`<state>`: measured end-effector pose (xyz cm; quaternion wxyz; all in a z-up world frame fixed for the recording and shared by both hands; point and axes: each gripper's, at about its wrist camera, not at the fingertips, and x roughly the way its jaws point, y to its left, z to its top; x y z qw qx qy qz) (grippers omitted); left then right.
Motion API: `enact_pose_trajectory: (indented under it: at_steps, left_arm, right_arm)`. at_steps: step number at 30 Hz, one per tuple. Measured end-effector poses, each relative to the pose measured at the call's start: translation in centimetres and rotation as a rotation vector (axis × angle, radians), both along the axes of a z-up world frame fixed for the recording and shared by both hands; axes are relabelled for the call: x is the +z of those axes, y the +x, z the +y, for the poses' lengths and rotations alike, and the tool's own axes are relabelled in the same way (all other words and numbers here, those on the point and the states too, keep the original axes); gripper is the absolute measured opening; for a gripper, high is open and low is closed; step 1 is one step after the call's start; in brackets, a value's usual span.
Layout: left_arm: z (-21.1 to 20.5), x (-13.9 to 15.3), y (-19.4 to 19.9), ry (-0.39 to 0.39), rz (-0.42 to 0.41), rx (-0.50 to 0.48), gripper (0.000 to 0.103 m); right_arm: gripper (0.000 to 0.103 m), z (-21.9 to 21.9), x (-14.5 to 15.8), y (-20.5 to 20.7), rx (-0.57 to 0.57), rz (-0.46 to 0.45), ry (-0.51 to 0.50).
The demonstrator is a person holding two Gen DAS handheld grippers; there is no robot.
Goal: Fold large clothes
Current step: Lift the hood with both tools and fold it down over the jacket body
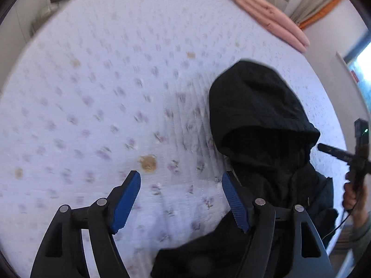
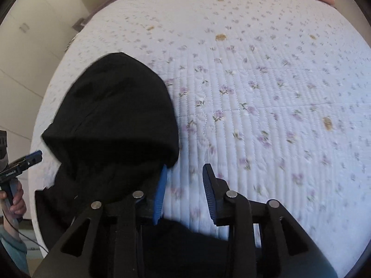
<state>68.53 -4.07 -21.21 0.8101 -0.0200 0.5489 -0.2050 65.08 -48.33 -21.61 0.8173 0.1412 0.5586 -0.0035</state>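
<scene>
The bed [image 2: 266, 88] fills both views, covered by a white quilted spread stitched in fine lines and printed with small purple flowers. Several brownish stains [image 1: 148, 162] dot the spread, scattered from near to far. A black hooded garment [image 2: 116, 120] lies directly on the bed near its near edge, its hood laid flat and pointing toward the far side. At the far edge rests a folded pink blanket [image 1: 271, 18].
</scene>
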Motion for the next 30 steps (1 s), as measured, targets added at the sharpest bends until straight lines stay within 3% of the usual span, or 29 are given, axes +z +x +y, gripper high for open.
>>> enact_pose_trajectory:
  at_steps: [4, 7, 11, 13, 15, 17, 20, 24, 28, 30]
  left_arm:
    - [-2.8, 4.5, 0.4, -0.054, -0.144, -0.027, 0.074]
    - [-7.0, 5.6, 2.2, -0.086, -0.186, -0.057, 0.075]
    - [-11.2, 2.8, 4.7, -0.069, -0.127, -0.088, 0.074]
    - [-12.3, -0.2, 5.3, -0.005, -0.082, -0.100, 0.074]
    - [-12.2, -3.9, 5.3, 0.048, -0.001, -0.112, 0.074]
    - [-11.1, -5.7, 4.7, 0.027, -0.003, -0.120, 0.075]
    - [-10.3, -5.9, 4.5, 0.009, -0.013, -0.107, 0.076]
    - [-10.0, -4.7, 4.5, -0.006, -0.021, -0.082, 0.074]
    - [-8.3, -1.5, 2.5, -0.103, -0.084, -0.093, 0.075]
    - [-7.3, -1.4, 2.1, -0.099, -0.086, -0.073, 0.075]
  right_arm:
    - [0.036, 1.8, 4.6, 1.0, 0.030, -0.110, -0.001]
    - [0.044, 4.3, 6.4, 3.7, 0.059, -0.171, 0.001]
    - [0.047, 6.9, 4.0, 9.6, 0.082, -0.159, -0.044]
    - [0.047, 7.7, 1.7, 11.1, 0.101, -0.114, -0.073]
    - [0.047, 8.1, -1.3, 11.6, 0.137, -0.041, -0.106]
    - [0.045, 8.3, -4.0, 11.2, 0.188, -0.003, -0.103]
    - [0.041, 8.1, -4.8, 10.2, 0.219, -0.059, -0.135]
    - [0.042, 7.8, -3.3, 10.2, 0.202, -0.034, -0.103]
    - [0.044, 7.0, 1.6, 6.8, 0.220, -0.125, -0.056]
    - [0.044, 6.6, 2.3, 5.6, 0.217, -0.138, -0.075]
